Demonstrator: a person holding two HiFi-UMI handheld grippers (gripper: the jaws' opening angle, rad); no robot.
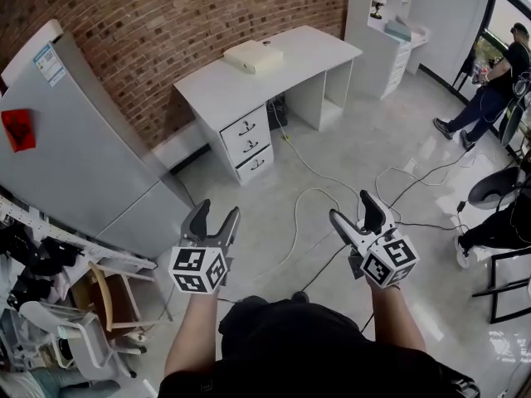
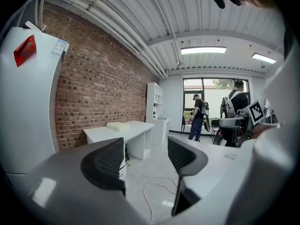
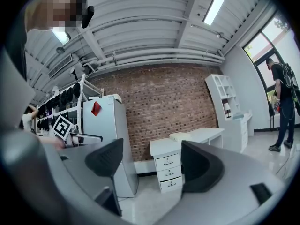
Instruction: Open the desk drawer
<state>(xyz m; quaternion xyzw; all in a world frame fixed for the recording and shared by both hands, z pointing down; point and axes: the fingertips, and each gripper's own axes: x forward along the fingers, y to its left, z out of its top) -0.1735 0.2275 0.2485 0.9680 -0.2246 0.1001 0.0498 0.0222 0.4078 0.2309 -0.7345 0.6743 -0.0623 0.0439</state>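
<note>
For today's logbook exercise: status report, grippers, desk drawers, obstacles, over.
Left gripper open, empty. Right gripper open, empty. Desk drawers shut, far off. Loose cables lie between.

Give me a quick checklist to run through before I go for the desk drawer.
1. Left gripper open and empty: ok.
2. Right gripper open and empty: ok.
3. Drawers all shut, handles showing: ok.
4. Drawers within reach: not ok; the desk stands across the floor from both grippers.
5. Walkway free: not ok; cables lie on the floor towards the desk.
6. Drawers unlocked: cannot tell.
</note>
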